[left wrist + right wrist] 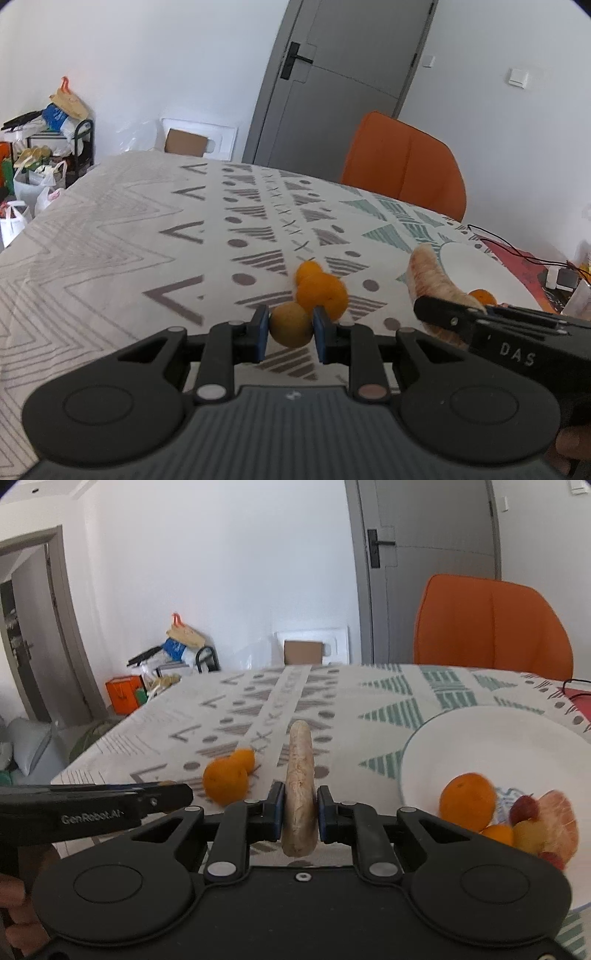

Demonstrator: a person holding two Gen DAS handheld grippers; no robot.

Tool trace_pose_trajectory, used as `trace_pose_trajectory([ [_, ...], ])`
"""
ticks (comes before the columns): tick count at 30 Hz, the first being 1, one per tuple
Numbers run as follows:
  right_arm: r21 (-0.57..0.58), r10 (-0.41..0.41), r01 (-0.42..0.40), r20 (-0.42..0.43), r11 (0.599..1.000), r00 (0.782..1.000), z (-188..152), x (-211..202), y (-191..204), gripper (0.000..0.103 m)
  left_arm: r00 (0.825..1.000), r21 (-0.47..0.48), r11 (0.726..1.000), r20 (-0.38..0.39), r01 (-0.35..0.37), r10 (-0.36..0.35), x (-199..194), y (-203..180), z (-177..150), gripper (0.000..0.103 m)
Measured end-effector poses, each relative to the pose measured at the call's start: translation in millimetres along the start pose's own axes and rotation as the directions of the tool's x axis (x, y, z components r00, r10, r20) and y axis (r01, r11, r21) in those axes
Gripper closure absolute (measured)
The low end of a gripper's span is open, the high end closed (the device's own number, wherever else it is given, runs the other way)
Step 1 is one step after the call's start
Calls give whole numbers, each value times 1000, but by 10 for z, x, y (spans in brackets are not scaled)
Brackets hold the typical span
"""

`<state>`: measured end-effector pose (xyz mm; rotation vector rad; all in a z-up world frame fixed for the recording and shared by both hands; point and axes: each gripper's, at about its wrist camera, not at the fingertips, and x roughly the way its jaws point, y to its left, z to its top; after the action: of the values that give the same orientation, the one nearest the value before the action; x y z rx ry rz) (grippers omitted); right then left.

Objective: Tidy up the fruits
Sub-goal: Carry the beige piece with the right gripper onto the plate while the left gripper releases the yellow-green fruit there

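We have both picks made: our left hand-held gripper (289, 334) grasps a yellow fruit (290, 325) above the counter (110, 229), our right hand-held gripper (300, 814) clamps the banana (300, 786). Next, we judge, comes carrying both to the plate (461, 734) without nudging its orange (467, 800).

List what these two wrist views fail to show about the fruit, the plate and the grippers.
- White plate: near edge hidden by the right gripper's body in the right view; mostly hidden by the long tan banana in the left view.
- Small yellow-brown round fruit in the left gripper: absent from the right view.
- Piled fruit on the plate: blurred, kinds uncertain.
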<state>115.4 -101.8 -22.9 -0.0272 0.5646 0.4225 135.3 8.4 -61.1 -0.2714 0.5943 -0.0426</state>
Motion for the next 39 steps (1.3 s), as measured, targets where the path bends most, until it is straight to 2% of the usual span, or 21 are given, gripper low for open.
trace_pose_trajectory([
  [5, 20, -27, 26, 38, 999, 999, 65, -135, -139, 87, 1000, 42, 999, 12, 23, -24, 24, -174, 75, 79],
  [14, 68, -124, 118, 83, 991, 989, 93, -330, -458, 86, 995, 123, 989, 36, 85, -90, 61, -536, 212, 79],
  [23, 116, -202, 189, 113, 975, 973, 36, -489, -810, 86, 991, 191, 973, 8, 127, -131, 225, -917, 230, 79],
  [39, 189, -272, 247, 114, 950, 956, -131, -664, -1324, 87, 987, 262, 952, -3, 157, -162, 442, -1407, 263, 79],
])
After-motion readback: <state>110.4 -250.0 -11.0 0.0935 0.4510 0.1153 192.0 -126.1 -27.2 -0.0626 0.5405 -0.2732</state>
